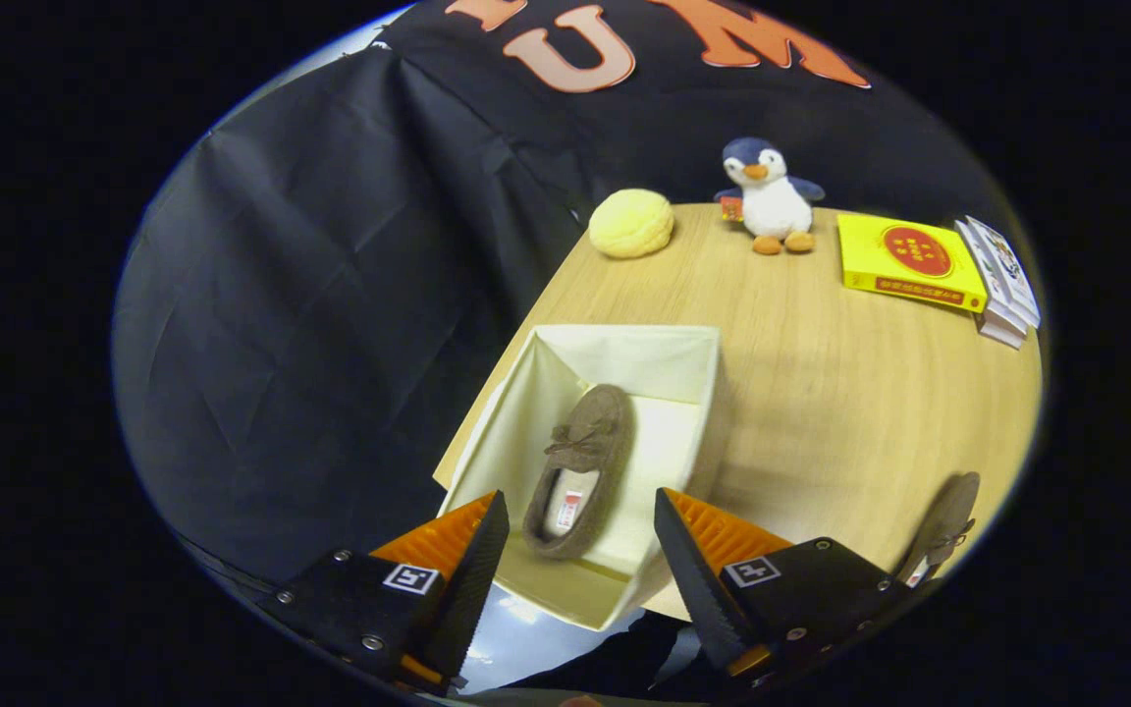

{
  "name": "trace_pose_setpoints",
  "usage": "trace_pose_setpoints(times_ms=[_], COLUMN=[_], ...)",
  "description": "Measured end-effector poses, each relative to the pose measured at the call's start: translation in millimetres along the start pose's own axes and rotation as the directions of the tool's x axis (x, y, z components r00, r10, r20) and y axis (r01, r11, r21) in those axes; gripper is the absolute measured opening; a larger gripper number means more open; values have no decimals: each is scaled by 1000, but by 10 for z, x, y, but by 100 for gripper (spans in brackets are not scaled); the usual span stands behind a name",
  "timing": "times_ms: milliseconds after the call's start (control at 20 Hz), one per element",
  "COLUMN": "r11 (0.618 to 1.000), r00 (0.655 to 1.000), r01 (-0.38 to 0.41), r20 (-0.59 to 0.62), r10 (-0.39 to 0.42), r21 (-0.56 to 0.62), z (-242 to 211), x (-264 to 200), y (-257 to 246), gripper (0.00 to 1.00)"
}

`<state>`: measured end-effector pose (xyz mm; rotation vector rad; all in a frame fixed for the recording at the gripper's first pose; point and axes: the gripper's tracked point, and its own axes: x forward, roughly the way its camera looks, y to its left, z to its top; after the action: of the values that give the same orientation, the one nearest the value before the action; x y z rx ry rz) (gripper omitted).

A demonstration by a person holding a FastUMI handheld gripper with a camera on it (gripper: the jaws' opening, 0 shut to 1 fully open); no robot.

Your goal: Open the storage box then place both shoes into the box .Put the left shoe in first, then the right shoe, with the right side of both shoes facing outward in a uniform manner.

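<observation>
One shoe boxed, one still out

I see the cream storage box [615, 368] open, a brown moccasin [580, 471] flat inside, toe away from my spread, empty fingers [487, 560]; the second shoe [943, 525] lies on the table, right of them

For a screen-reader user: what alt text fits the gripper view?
An open box at the table edge holds one brown shoe, seen between the open, empty gripper jaws. The other shoe lies on the table beside the box; a penguin toy and yellow book sit beyond.
</observation>
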<state>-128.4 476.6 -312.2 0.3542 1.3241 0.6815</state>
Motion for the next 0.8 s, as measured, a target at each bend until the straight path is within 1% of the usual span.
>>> trace_pose_setpoints(times_ms=[50, 150, 300, 400, 500, 600, 700, 800], r11=[1000, 997, 984, 973, 961, 939, 916, 899], r00=[999, 994, 975, 960, 952, 936, 916, 899], r01=[21, 80, 179, 224, 249, 307, 366, 409], r20=[27, 75, 134, 157, 154, 131, 108, 97], r10=[-21, -79, -179, -230, -265, -327, -385, -426], r21=[-4, -9, 16, 58, 116, 154, 165, 158], z=[9, 31, -18, -120, -303, -524, -762, -972], x=[-140, -365, -707, -902, -1043, -1160, -1242, -1270], y=[-159, -552, -1091, -1432, -1770, -2185, -2538, -2782], gripper=[93, 96, 97, 97, 97, 97, 97, 97])
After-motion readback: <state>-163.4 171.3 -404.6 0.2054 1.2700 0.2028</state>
